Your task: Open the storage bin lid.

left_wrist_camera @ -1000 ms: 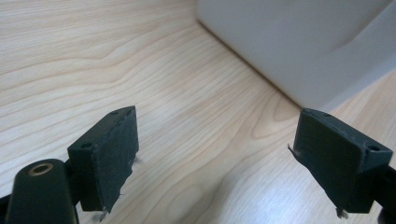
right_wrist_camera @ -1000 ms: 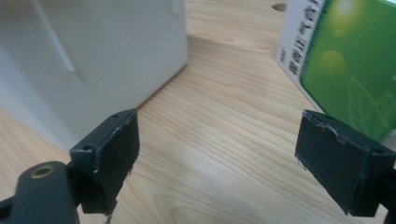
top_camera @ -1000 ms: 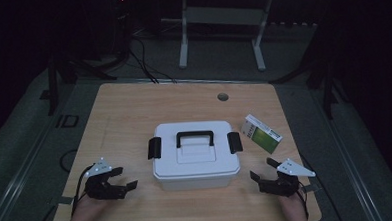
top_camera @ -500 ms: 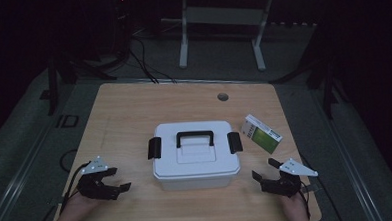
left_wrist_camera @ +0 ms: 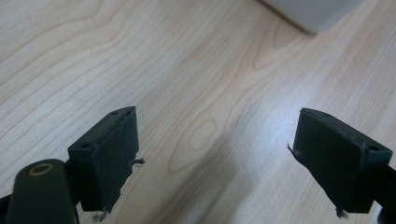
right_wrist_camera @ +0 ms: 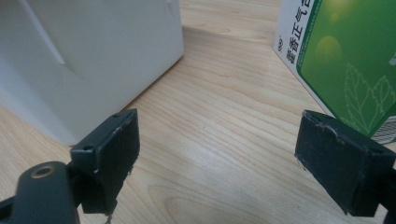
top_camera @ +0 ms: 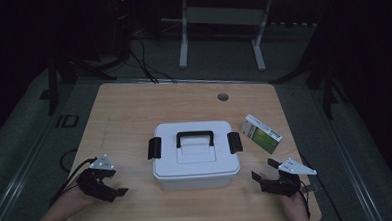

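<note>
We are lifting our left gripper (top_camera: pixel 118 190) slightly off the table's (top_camera: pixel 134 113) front-left corner, jaws wide and empty; our right gripper (top_camera: pixel 265 174) is waiting wide and empty at the front-right. The white box (top_camera: pixel 195 158), mid-table, is sitting latched and untouched.

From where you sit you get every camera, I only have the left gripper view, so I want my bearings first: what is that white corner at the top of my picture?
Observer: It is a corner of the white storage box, lid on, black carry handle lying flat on top.
Operator: Is anything else on the table?
Observer: A green and white carton lies past the box's right end, apart from it.
Operator: And the other claw?
Observer: The right claw is open and holds nothing, aimed at the gap between box and carton.
Operator: Are the box's latches shut?
Observer: A black latch sits at each end; I cannot tell whether they are locked.
</note>
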Demonstrator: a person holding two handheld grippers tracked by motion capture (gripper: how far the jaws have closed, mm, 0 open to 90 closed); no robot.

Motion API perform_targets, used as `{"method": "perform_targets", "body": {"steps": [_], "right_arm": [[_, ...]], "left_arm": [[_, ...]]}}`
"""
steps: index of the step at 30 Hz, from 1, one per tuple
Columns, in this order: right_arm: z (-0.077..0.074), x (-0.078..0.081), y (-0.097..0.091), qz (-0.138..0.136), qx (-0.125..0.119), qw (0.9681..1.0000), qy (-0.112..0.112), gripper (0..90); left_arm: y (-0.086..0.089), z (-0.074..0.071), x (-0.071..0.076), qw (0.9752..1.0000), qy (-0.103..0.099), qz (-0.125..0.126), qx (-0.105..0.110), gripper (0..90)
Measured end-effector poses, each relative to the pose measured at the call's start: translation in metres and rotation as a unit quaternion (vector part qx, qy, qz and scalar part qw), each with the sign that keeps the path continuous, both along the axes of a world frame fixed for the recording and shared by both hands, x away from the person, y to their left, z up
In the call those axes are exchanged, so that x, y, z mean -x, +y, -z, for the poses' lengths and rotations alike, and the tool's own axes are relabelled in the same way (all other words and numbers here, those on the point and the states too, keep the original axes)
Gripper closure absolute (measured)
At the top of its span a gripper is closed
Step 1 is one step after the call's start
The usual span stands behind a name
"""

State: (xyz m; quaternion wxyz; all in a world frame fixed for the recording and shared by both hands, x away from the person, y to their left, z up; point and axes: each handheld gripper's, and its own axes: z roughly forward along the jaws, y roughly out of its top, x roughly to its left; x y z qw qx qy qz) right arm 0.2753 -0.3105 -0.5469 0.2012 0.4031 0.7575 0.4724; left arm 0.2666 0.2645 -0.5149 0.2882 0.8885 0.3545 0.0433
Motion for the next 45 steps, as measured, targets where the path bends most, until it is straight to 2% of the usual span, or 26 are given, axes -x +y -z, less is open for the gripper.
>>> {"method": "perform_targets", "body": {"steps": [6, 10, 11, 12, 13, 17, 19, 23, 24, 30, 31, 33, 35, 37, 38, 40, 43, 45], "right_arm": [[0.0, 0.0, 0.0, -0.002, 0.0, 1.0, 0.002, 13.6], [0.0, -0.001, 0.0, -0.002, 0.0, 1.0, 0.005, 13.6], [0.0, -0.001, 0.0, -0.002, 0.002, 1.0, 0.006, 13.6], [0.0, -0.001, 0.0, -0.002, 0.002, 1.0, 0.006, 13.6], [0.001, -0.001, 0.0, 0.0, 0.004, 1.0, 0.006, 13.6], [0.0, -0.001, 0.0, 0.0, 0.003, 1.0, 0.007, 13.6], [0.001, -0.001, 0.0, 0.001, 0.002, 1.0, 0.007, 13.6], [0.0, -0.001, 0.0, 0.001, 0.001, 1.0, 0.007, 13.6], [0.0, -0.001, 0.0, 0.001, 0.001, 1.0, 0.007, 13.6], [0.0, -0.001, 0.001, 0.002, 0.003, 1.0, 0.007, 13.6], [0.0, -0.001, 0.001, 0.002, 0.003, 1.0, 0.007, 13.6], [0.0, -0.002, 0.0, 0.003, 0.003, 1.0, 0.008, 13.6], [0.0, -0.002, 0.0, 0.003, 0.003, 1.0, 0.007, 13.6], [0.0, -0.002, 0.0, 0.003, 0.003, 1.0, 0.008, 13.6], [0.0, -0.002, 0.001, 0.003, 0.004, 1.0, 0.008, 13.6], [0.0, -0.002, 0.001, 0.004, 0.004, 1.0, 0.008, 13.6], [0.0, -0.002, 0.0, 0.003, 0.004, 1.0, 0.008, 13.5], [0.001, -0.002, 0.001, 0.003, 0.004, 0.9999, 0.01, 13.6]], "left_arm": [[-0.002, -0.006, -0.006, 0.9988, 0.024, 0.02, -0.036, 14.4], [-0.004, -0.009, -0.007, 0.9966, 0.035, 0.035, -0.066, 14.4], [-0.005, -0.009, -0.007, 0.9954, 0.042, 0.038, -0.077, 14.4], [-0.005, -0.009, -0.007, 0.9954, 0.042, 0.038, -0.077, 14.4], [-0.005, -0.009, -0.008, 0.9933, 0.056, 0.043, -0.091, 14.4], [-0.006, -0.01, -0.009, 0.9889, 0.079, 0.053, -0.114, 14.4], [-0.007, -0.01, -0.009, 0.9863, 0.086, 0.059, -0.128, 14.4], [-0.008, -0.012, -0.009, 0.9827, 0.098, 0.063, -0.144, 14.4], [-0.008, -0.012, -0.009, 0.9827, 0.098, 0.063, -0.144, 14.4], [-0.009, -0.017, -0.013, 0.9762, 0.119, 0.067, -0.168, 14.4], [-0.009, -0.017, -0.013, 0.9762, 0.119, 0.067, -0.168, 14.4], [-0.01, -0.021, -0.015, 0.9728, 0.122, 0.068, -0.185, 14.4], [-0.01, -0.023, -0.017, 0.971, 0.131, 0.069, -0.188, 14.4], [-0.011, -0.026, -0.019, 0.9676, 0.138, 0.072, -0.199, 14.4], [-0.012, -0.026, -0.019, 0.9669, 0.142, 0.074, -0.199, 14.4], [-0.013, -0.03, -0.021, 0.9663, 0.141, 0.079, -0.2, 14.4], [-0.014, -0.039, -0.023, 0.9676, 0.139, 0.09, -0.19, 14.5], [-0.016, -0.046, -0.024, 0.9708, 0.131, 0.092, -0.179, 14.8]]}}
